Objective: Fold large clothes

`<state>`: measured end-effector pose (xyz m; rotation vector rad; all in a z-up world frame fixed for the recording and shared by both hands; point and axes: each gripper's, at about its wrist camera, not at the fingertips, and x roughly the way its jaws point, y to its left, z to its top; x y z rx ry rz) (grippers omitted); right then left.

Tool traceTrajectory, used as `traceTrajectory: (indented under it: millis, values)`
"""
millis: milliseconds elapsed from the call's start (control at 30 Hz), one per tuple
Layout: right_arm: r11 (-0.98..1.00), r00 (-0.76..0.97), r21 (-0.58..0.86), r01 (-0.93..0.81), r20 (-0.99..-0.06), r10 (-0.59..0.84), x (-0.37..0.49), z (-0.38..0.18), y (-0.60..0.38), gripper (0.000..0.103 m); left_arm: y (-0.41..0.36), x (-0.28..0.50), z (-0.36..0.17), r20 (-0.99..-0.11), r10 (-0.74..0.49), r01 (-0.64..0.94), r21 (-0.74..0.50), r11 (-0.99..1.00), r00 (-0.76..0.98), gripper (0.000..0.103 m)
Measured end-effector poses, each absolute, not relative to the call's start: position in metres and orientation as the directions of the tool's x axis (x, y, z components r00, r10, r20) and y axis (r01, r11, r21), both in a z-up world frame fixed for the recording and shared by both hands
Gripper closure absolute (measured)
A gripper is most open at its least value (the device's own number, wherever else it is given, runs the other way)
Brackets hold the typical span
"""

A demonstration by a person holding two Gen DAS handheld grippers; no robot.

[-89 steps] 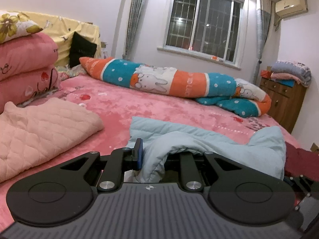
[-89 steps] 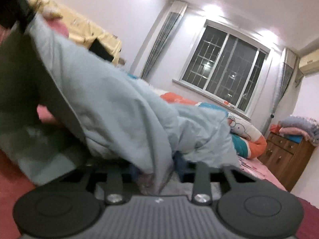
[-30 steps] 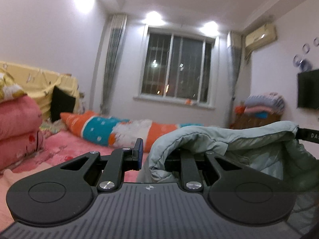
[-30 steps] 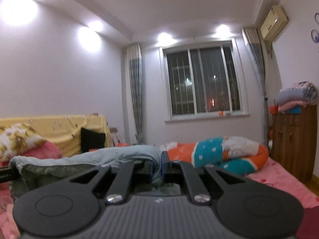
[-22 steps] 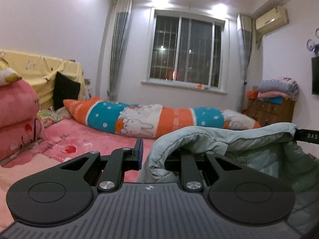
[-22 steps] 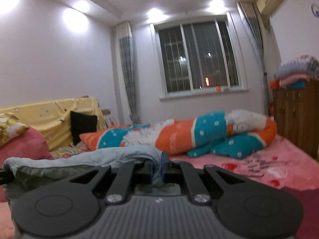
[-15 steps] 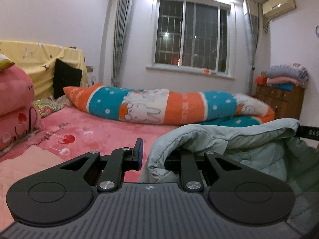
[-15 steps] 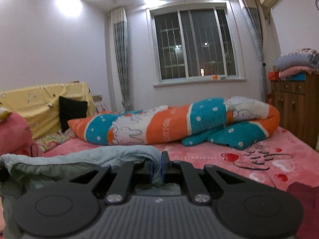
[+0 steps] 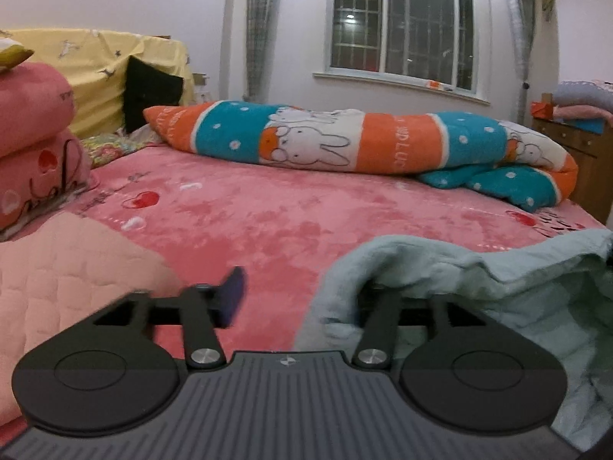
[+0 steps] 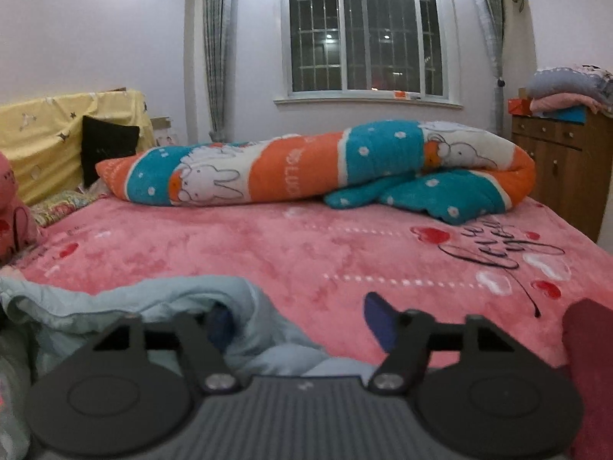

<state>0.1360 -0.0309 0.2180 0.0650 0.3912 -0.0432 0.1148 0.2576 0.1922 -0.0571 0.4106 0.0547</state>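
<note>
The pale blue-green garment (image 9: 479, 287) lies low on the pink bedspread (image 9: 268, 222), between the 2 grippers, its padded edge draped over the inner finger of each; that placement suggests a fold being laid down onto the bed. The left gripper (image 9: 295, 299) has its jaws opening, the blue pad of one finger (image 9: 231, 301) standing free over the bedspread while the other finger is hidden under the cloth, so nothing is pinched; the right gripper (image 10: 299, 326) is likewise opening, one pad (image 10: 377, 326) clear of the fabric and the other half buried in a fold. Both point slightly downward, near the mattress, presumably so the edge drops without sliding. The rolled rabbit-print quilt (image 10: 306, 168) lies well apart at the far side, leaving the middle of the bed as working room.
</note>
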Motion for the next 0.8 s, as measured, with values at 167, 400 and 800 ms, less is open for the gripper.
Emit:
traceTrajectory:
  millis: [167, 400, 800]
  values:
    - [0.997, 0.929, 0.050, 0.056, -0.370, -0.034, 0.117, 0.222, -0.035, 0.022, 0.272, 0.101, 0.200, -0.391, 0.039, -0.053, -0.025, 0.998, 0.919, 0.006]
    - [0.996, 0.933, 0.025, 0.092, -0.351, -0.077, 0.104, 0.241, -0.040, 0.011, 0.276, 0.073, 0.219, -0.381, 0.030, -0.015, 0.041, 0.999, 0.924, 0.002]
    - [0.999, 0.944, 0.025, 0.036, -0.328, -0.026, 0.071, 0.261, -0.032, 0.006, 0.269, 0.030, 0.216, -0.479, -0.023, 0.092, 0.121, 0.988, 0.877, 0.000]
